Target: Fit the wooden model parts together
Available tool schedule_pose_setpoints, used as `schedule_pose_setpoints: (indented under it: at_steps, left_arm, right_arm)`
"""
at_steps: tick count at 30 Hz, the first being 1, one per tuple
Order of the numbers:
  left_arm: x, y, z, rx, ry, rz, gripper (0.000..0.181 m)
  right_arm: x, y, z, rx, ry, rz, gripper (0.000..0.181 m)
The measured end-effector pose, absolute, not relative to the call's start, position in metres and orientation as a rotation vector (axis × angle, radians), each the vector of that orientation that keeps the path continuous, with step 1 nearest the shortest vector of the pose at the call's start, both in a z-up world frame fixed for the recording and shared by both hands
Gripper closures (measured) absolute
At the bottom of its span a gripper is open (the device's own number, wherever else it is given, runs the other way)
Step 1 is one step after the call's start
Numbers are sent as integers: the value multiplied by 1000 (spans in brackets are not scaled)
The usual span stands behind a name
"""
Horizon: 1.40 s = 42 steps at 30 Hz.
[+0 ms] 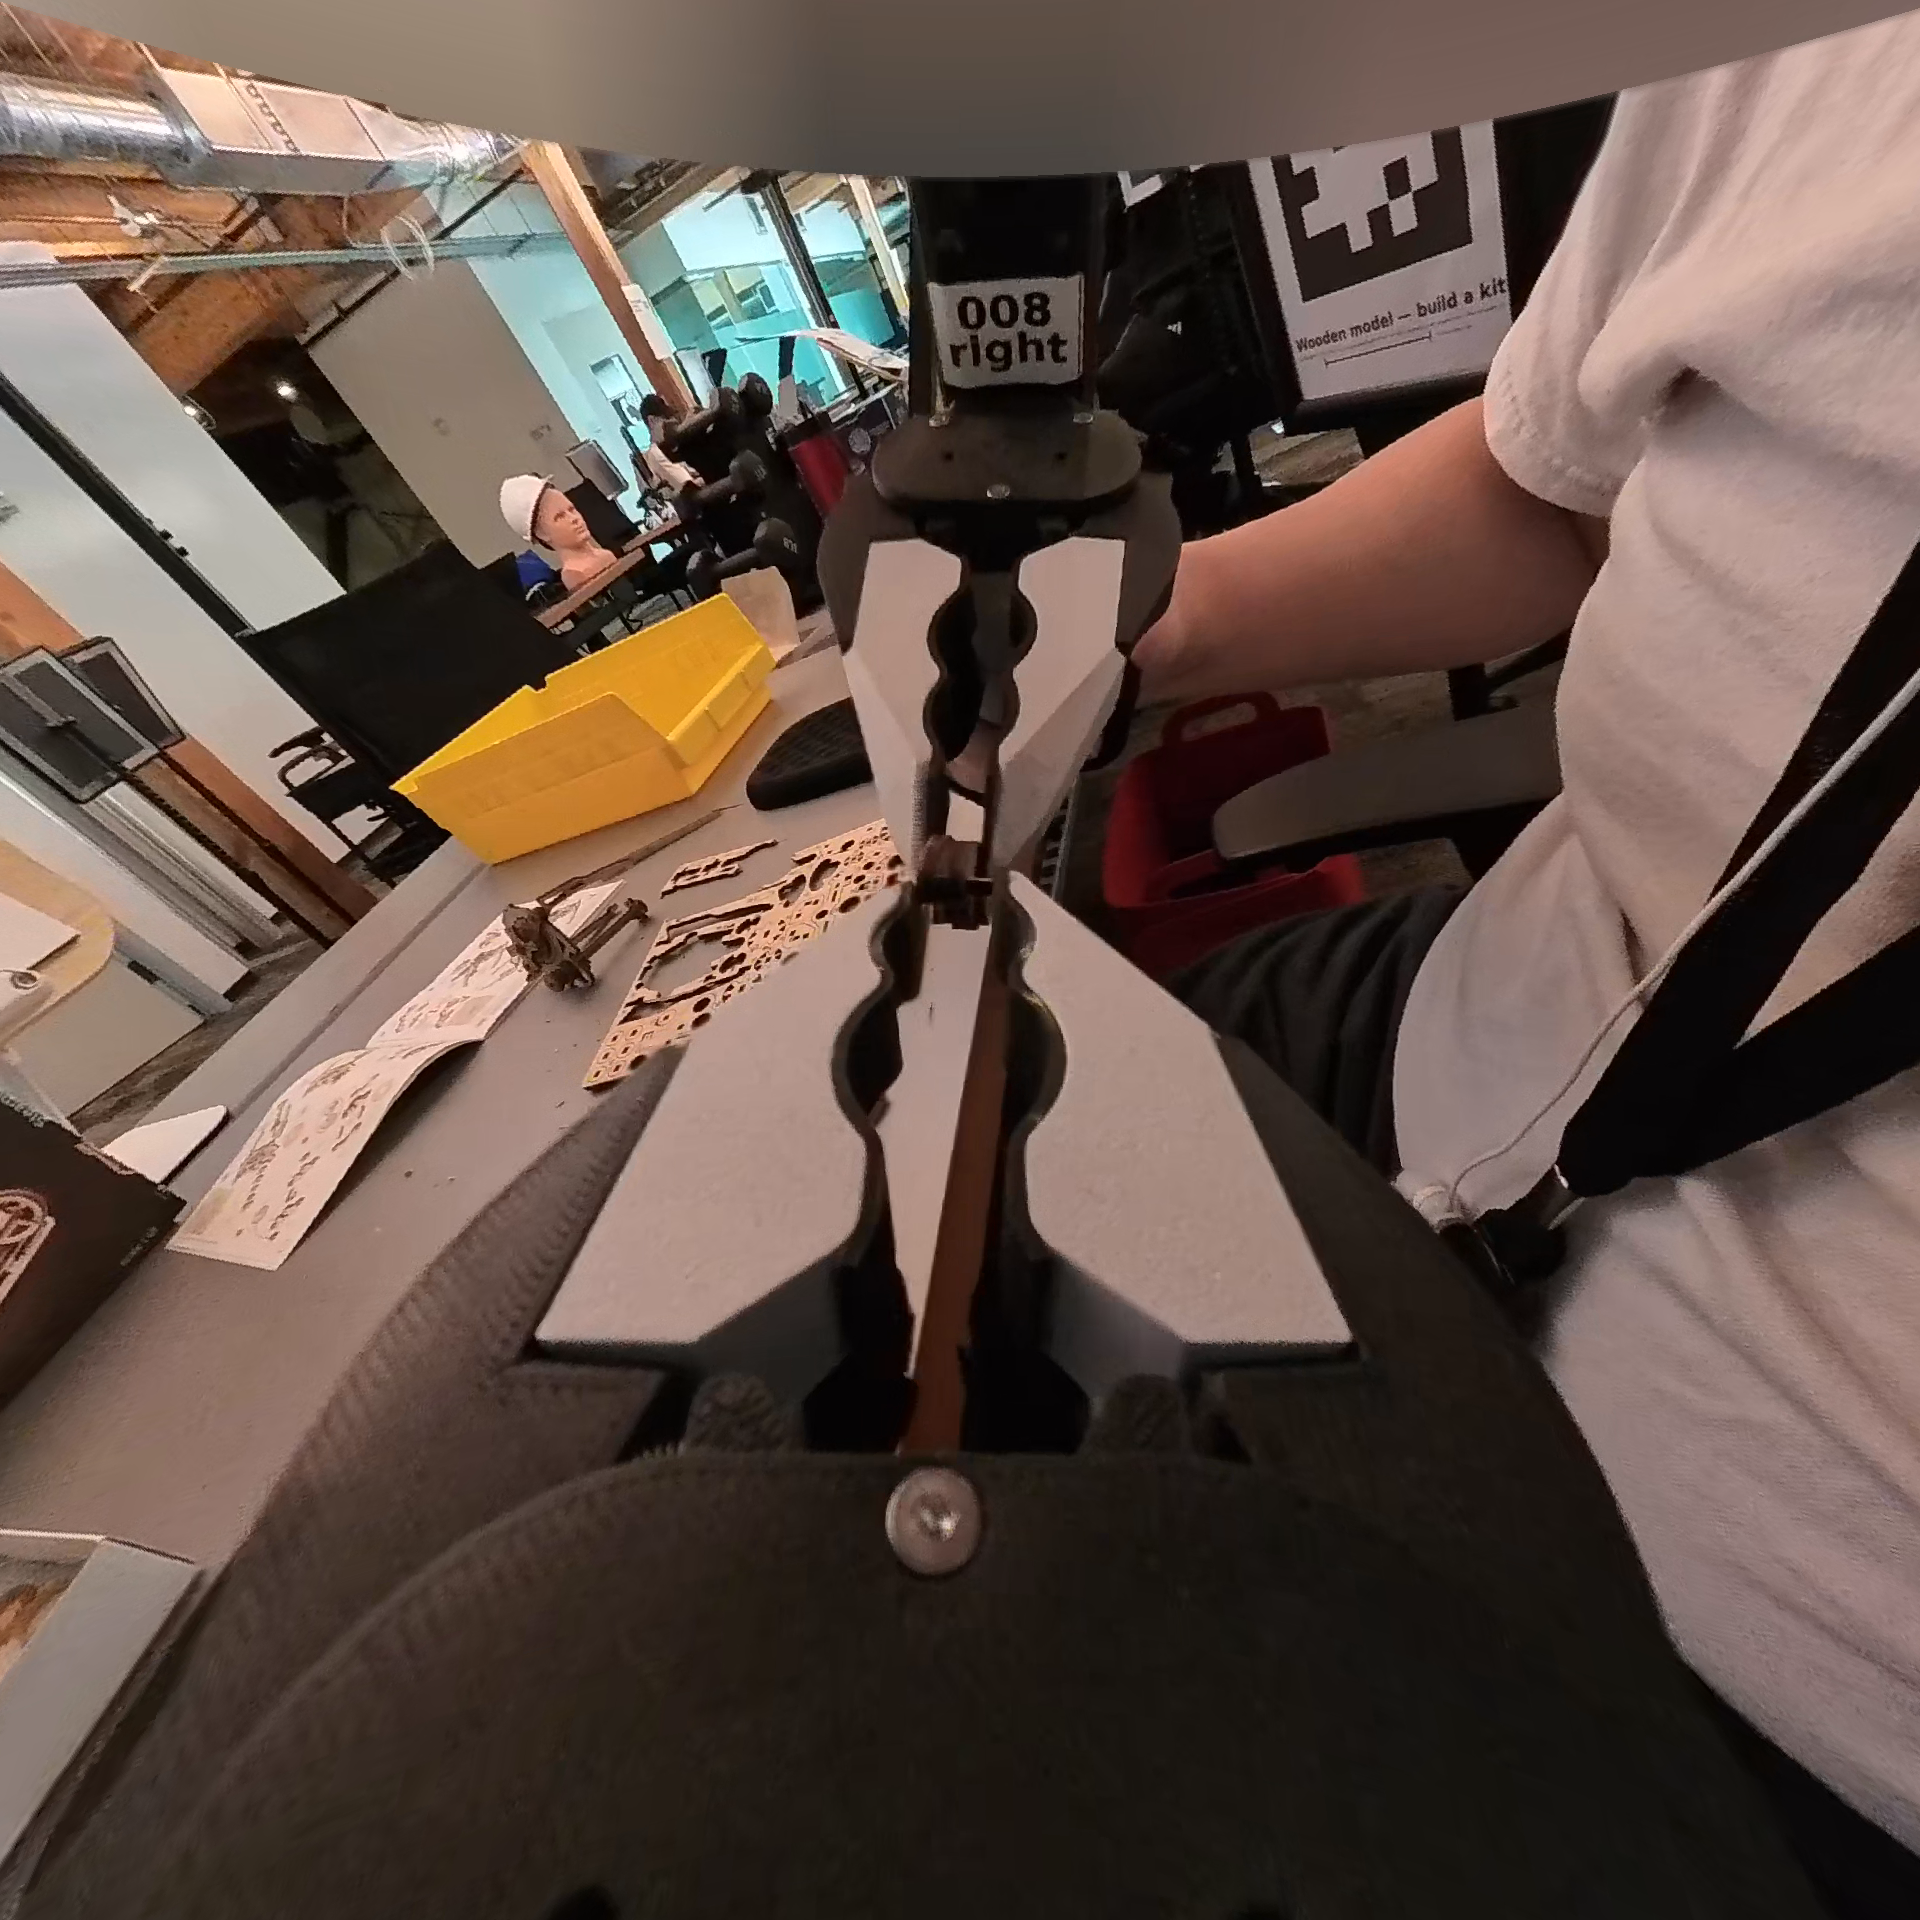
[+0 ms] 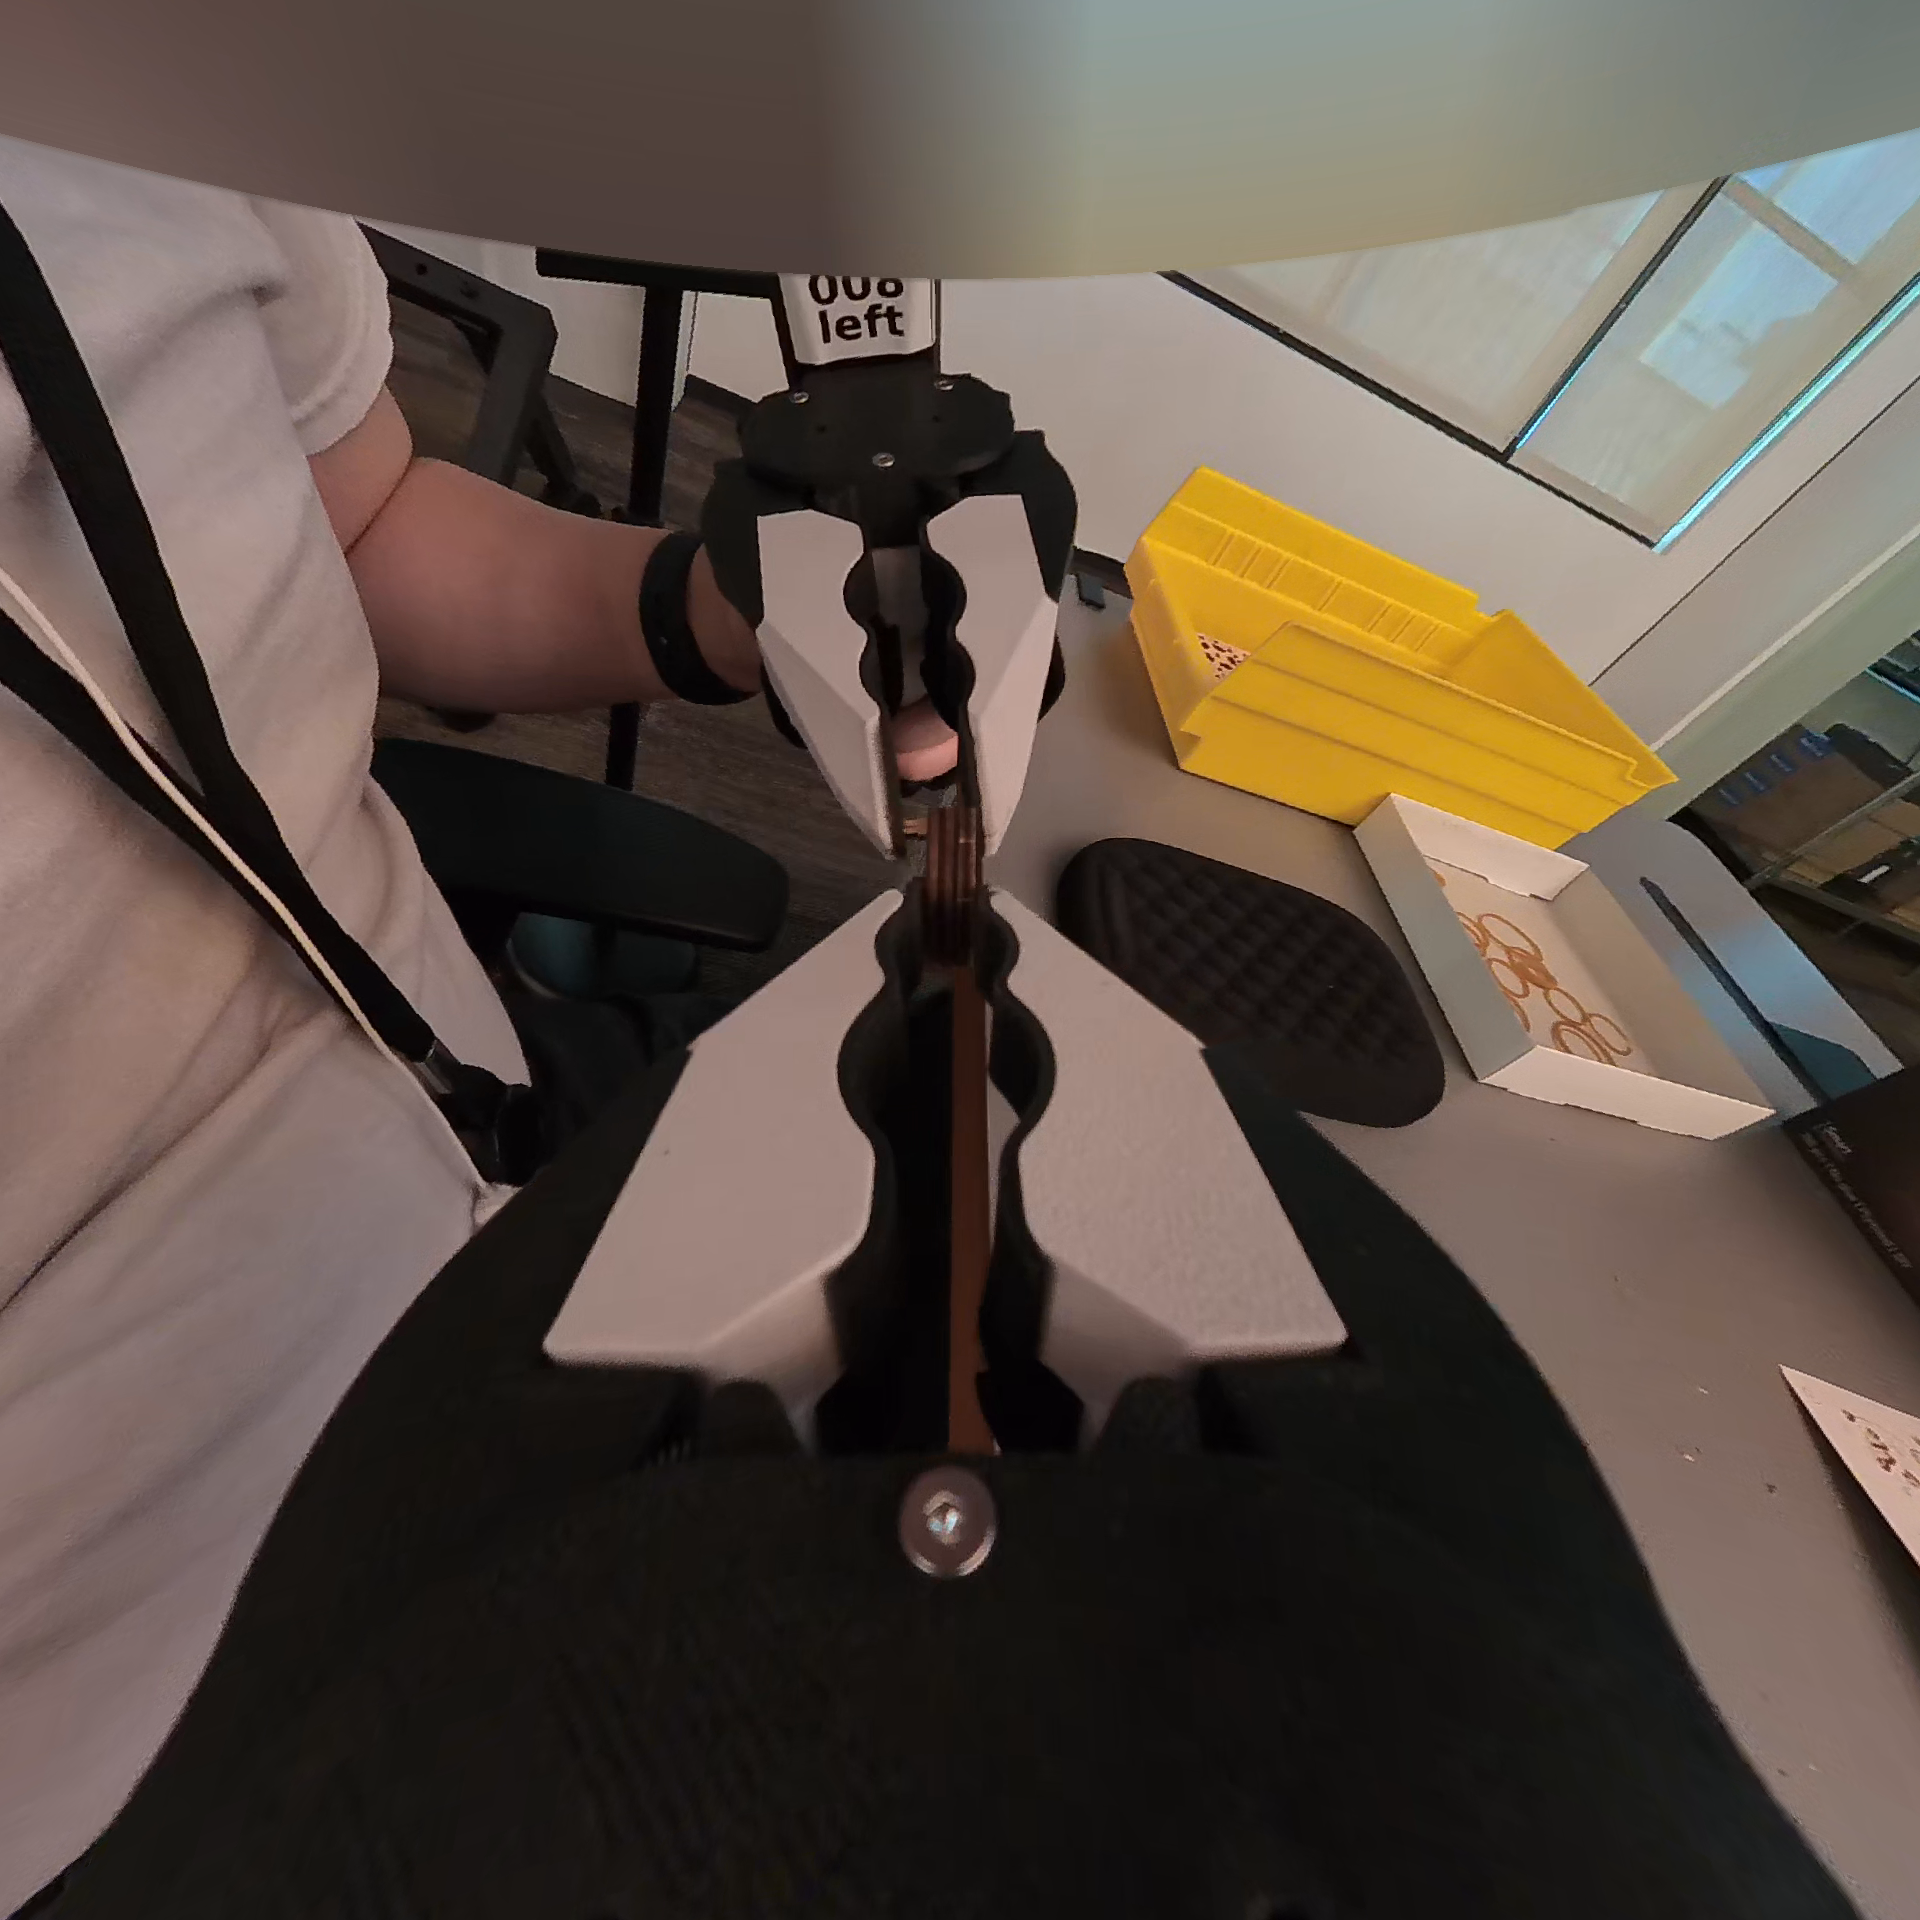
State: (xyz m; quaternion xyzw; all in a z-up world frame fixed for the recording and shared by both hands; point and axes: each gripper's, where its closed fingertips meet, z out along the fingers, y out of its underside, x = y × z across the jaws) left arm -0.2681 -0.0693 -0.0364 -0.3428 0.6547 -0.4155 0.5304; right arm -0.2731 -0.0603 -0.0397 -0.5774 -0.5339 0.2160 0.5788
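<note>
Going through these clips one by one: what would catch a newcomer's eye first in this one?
The two grippers meeting tip to tip in mid-air: the left gripper and the right gripper each pinch a thin brown wooden piece, and the ends join between them. Next comes the bright yellow bin on the grey table, with the punched-out wooden sheet lying before it.

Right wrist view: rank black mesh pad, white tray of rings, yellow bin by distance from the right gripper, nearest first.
From the right gripper:
1. Black mesh pad, just right of the jaws on the table.
2. White tray of rings, farther right.
3. Yellow bin, farthest, back right by the wall.
</note>
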Motion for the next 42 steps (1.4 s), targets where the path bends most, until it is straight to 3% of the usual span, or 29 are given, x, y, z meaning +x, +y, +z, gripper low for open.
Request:
schedule_pose_setpoints:
  at_steps: [29,42]
  left_arm:
    - [-271,-73,-39,-875,1561,-1134,170]
    - [-270,-64,-37,-932,1497,-1165,170]
  right_arm:
    - [-276,-65,-42,-1357,-1243,651,173]
    - [-275,-56,-40,-1319,-1231,423,173]
